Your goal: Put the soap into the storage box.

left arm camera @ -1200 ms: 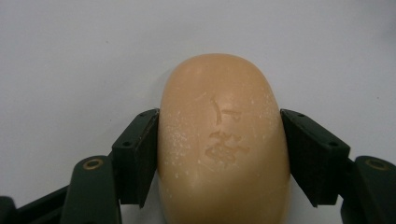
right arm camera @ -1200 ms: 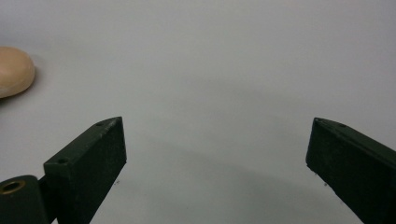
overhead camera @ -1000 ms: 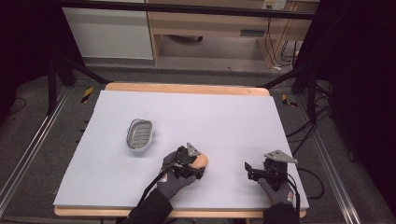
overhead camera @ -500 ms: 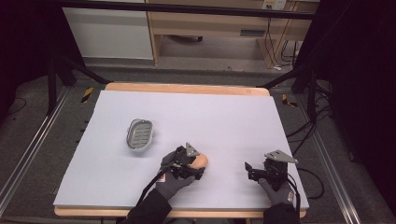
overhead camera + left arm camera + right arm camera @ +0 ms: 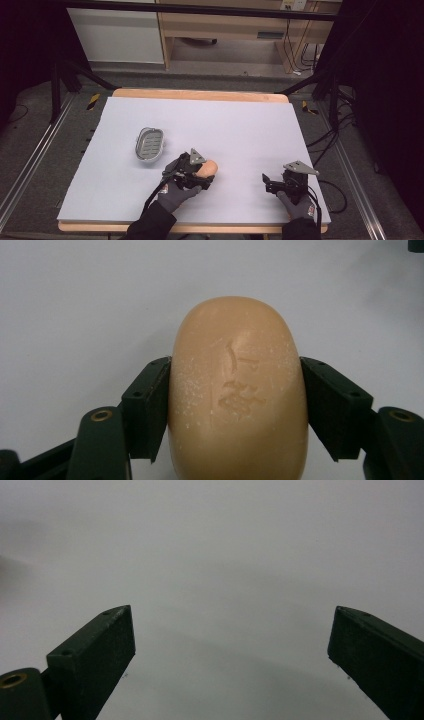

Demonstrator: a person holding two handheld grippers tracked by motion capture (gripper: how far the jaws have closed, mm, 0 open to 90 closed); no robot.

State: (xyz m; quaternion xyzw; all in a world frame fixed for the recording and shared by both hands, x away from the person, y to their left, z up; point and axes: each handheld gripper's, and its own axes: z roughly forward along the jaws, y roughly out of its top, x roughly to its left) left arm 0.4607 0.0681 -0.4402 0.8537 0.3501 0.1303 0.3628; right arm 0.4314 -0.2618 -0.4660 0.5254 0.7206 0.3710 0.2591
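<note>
A white-covered table (image 5: pixel 250 125) lay beneath both grippers. The right gripper (image 5: pixel 230 655) rested on it with jaws spread wide around nothing. Left of it, the left gripper (image 5: pixel 235 405) clamped a tan soap bar (image 5: pixel 237 390), with a grey soap dish (image 5: pixel 149 143) just beyond.

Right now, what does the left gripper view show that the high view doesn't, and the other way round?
Left gripper view: an embossed mark and pale flecks on the soap bar, with both jaws pressed against its sides. High view: the grey soap dish beside the left gripper, and the right gripper open over bare mat. Both: the tan soap in the left gripper on the pale mat.
</note>
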